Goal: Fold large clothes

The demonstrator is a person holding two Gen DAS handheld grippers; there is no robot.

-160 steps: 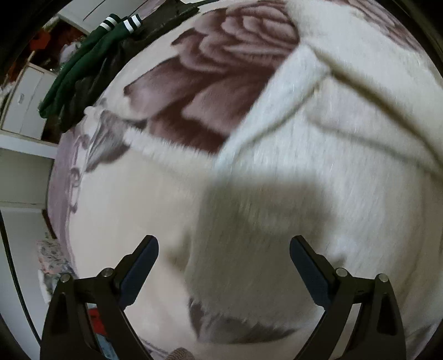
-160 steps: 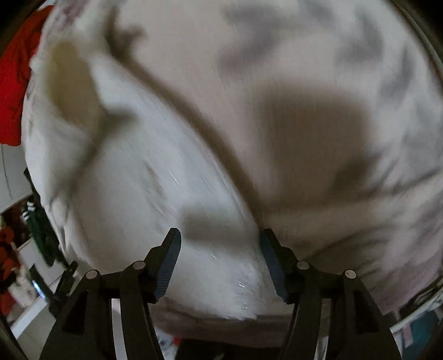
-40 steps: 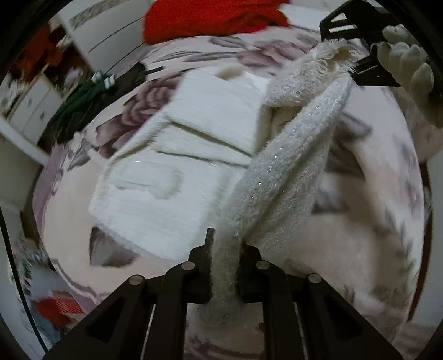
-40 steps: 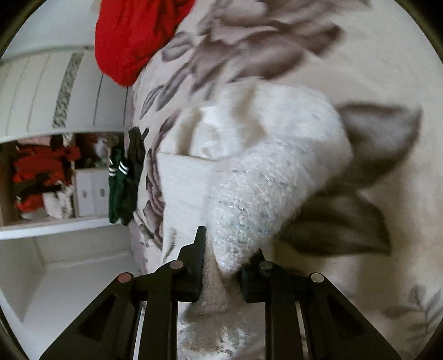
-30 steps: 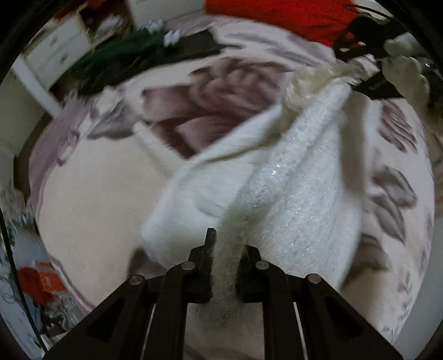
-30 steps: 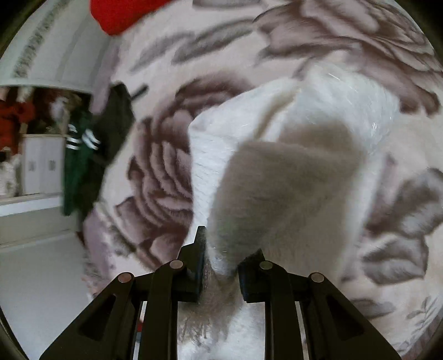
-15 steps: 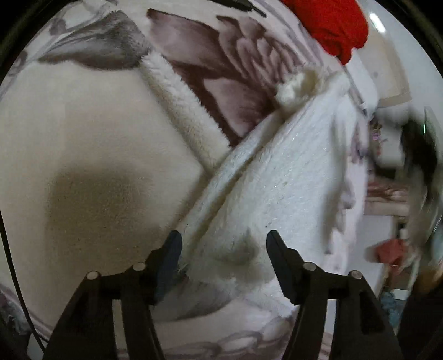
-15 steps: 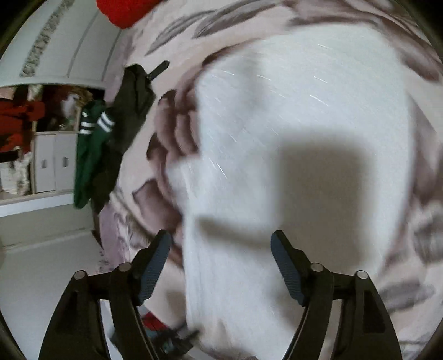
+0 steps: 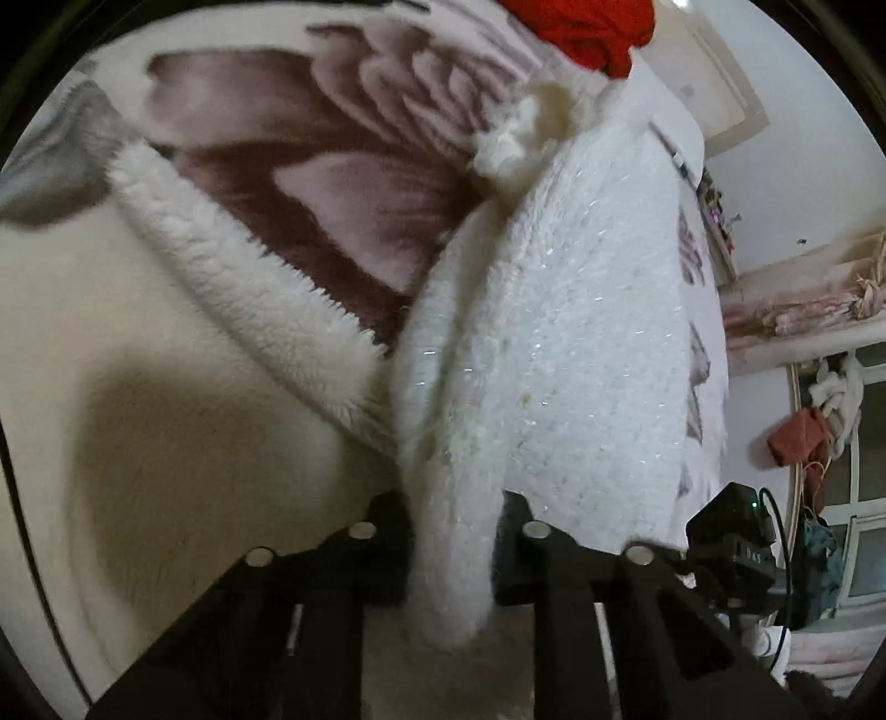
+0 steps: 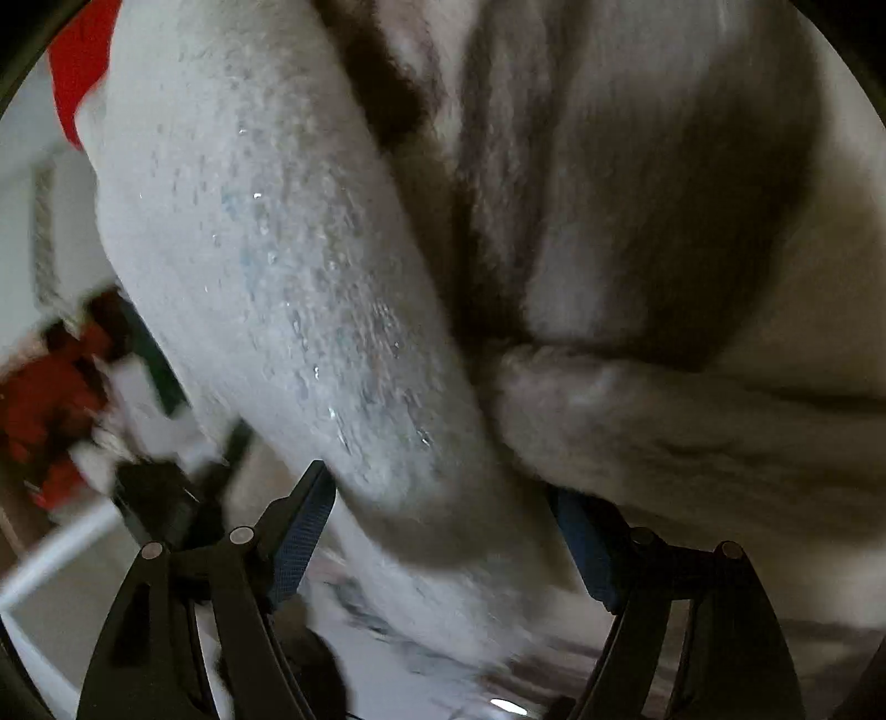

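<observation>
A fluffy white garment with glittery threads lies folded on a bed blanket with a large brown flower print. My left gripper is shut on a thick folded edge of the garment. A loose white strip of it runs off to the upper left. In the right wrist view the garment fills the left and middle. My right gripper is open, its blue-padded fingers on either side of the garment's fold.
A red garment lies at the far end of the bed. The other gripper's black body shows at the lower right of the left wrist view. Shelves with red and dark clothes blur at the left of the right wrist view.
My left gripper, open half a second ago, has shut on the garment's folded edge. My right gripper stays open and has moved in close around the garment's fold.
</observation>
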